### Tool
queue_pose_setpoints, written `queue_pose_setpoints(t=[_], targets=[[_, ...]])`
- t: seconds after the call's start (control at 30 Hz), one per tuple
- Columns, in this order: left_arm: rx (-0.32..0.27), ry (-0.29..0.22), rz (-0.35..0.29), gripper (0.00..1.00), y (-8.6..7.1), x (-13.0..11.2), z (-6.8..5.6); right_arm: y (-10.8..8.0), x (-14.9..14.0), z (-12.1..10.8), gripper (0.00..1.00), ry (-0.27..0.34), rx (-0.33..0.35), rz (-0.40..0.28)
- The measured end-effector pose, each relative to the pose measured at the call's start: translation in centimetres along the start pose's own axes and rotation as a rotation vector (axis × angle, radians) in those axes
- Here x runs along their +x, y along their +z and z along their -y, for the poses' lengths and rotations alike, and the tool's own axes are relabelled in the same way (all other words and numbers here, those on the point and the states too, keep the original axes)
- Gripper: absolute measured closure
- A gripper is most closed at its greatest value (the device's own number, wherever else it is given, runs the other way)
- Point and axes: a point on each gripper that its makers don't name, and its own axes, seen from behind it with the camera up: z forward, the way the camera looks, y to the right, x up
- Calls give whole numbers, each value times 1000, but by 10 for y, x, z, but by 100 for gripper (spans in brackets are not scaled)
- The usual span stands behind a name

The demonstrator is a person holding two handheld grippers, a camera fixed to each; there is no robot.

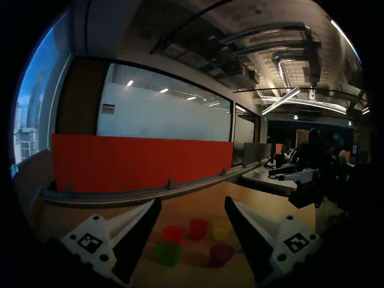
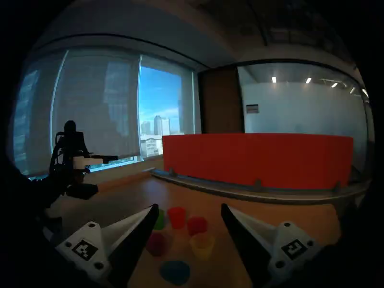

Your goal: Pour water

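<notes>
Pre-grasp stage, nothing picked up yet. Left gripper [image 1: 192, 201] is spread wide and empty, and right gripper [image 2: 189, 206] is released too. The cups stand on the table [image 2: 293, 216] at 6 o'clock in both views, between the fingers. In the right gripper view the blue cup [image 2: 175, 271] is nearest, with the maroon cup [image 2: 157, 242] at its 11 and the yellow cup [image 2: 202, 245] at its 1. The red cup [image 2: 176, 217] and green cup [image 2: 160, 219] are behind (too dim to tell which holds water). Next move: choose a source cup, close on its wall, keep it upright. The orange partition [image 2: 259, 158] is far off at 12.
</notes>
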Motion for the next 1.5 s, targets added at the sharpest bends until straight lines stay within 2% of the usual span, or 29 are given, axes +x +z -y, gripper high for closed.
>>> queue_pose_setpoints(t=[0.37, 0.67, 0.97, 1.17, 1.5], targets=[[-2, 33, 90, 2, 2, -23, 10, -2, -16, 8, 0, -60, 44, 99], [-3, 59, 139, 2, 3, -39, 9, -3, -31, 6, 0, -97, 61, 179], [5, 100, 195, 2, 4, -62, 6, -2, -44, 2, 0, -120, 61, 218], [-6, 104, 228, 2, 5, -77, 3, -2, -57, 1, 0, -130, 67, 255], [-18, 99, 286, 2, 12, -104, 6, -1, -85, -2, 0, -129, 73, 313]])
